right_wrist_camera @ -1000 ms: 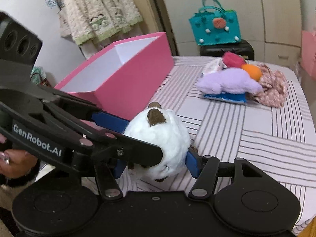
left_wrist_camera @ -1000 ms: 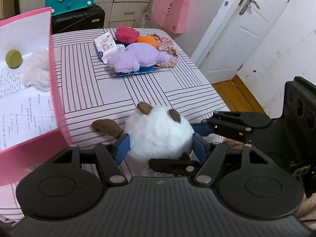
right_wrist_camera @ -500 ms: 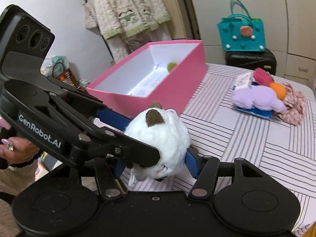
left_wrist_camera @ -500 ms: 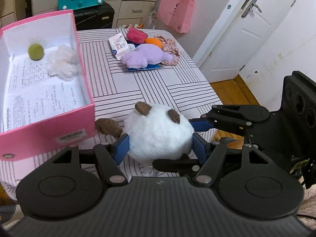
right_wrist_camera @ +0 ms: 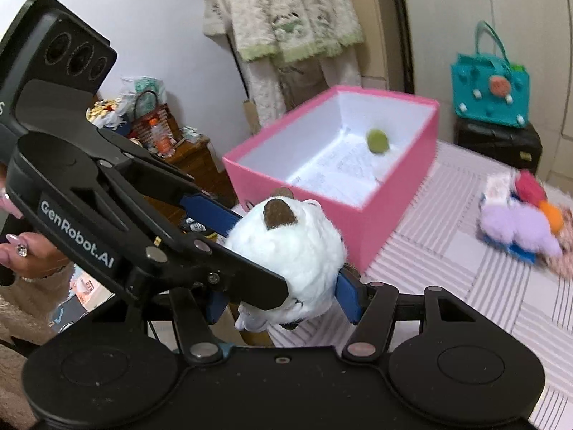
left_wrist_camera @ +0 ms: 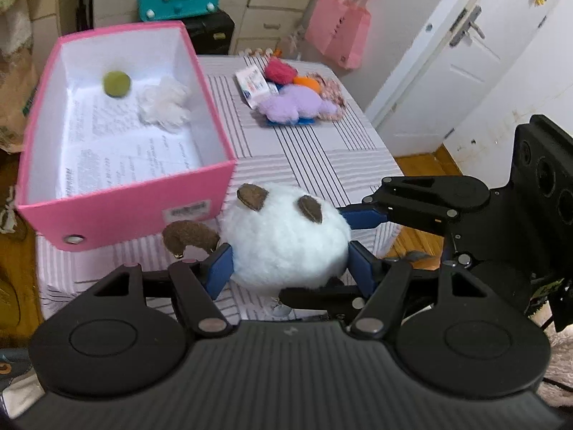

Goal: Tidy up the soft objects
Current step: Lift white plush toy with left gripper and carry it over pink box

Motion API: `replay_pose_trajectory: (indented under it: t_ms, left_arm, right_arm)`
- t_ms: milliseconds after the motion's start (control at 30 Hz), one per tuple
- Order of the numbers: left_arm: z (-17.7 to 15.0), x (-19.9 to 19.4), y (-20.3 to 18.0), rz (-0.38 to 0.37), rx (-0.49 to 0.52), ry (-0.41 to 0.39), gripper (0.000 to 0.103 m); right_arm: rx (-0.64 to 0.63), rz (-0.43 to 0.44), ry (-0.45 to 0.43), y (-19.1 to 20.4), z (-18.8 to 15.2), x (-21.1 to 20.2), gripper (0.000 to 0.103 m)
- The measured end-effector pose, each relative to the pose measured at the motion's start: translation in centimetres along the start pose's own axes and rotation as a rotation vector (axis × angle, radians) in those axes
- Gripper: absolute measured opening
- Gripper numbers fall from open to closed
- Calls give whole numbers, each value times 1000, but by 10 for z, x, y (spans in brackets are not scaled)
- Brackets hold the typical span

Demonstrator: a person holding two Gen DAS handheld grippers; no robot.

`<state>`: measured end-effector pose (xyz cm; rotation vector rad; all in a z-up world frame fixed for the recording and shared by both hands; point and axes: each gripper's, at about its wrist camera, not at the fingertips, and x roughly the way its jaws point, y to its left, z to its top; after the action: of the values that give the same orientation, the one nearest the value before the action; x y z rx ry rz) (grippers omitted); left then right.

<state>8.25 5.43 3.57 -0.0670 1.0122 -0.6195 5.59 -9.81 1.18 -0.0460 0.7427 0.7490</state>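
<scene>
Lifted since a second ago, the round white plush toy (left_wrist_camera: 286,240), clenched between left gripper (left_wrist_camera: 290,265) and right gripper (right_wrist_camera: 283,286), hangs beside the open pink cardboard box (left_wrist_camera: 125,197), ready to go in.

I saw my left gripper (left_wrist_camera: 288,267) clamping the white plush ball (left_wrist_camera: 286,236), the right gripper (left_wrist_camera: 361,216) also pinching it, near the surface's (left_wrist_camera: 322,165) front edge beside the pink box (left_wrist_camera: 125,208).

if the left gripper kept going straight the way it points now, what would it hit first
Beyond the white plush toy gripped in its jaws, the left gripper would probably meet the striped tablecloth first, just right of the pink box; depth is unclear.
</scene>
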Motion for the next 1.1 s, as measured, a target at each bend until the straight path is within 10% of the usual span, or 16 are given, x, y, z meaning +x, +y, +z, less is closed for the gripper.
replay_pose_trajectory:
  t_ms: [767, 1100]
  left_arm:
    - [60, -44, 90, 29, -56, -302, 68]
    - [106, -5, 134, 26, -116, -292, 67]
  right_arm:
    - [-138, -20, -179, -6, 104, 54, 66]
    - [-242, -95, -187, -33, 134, 97, 66]
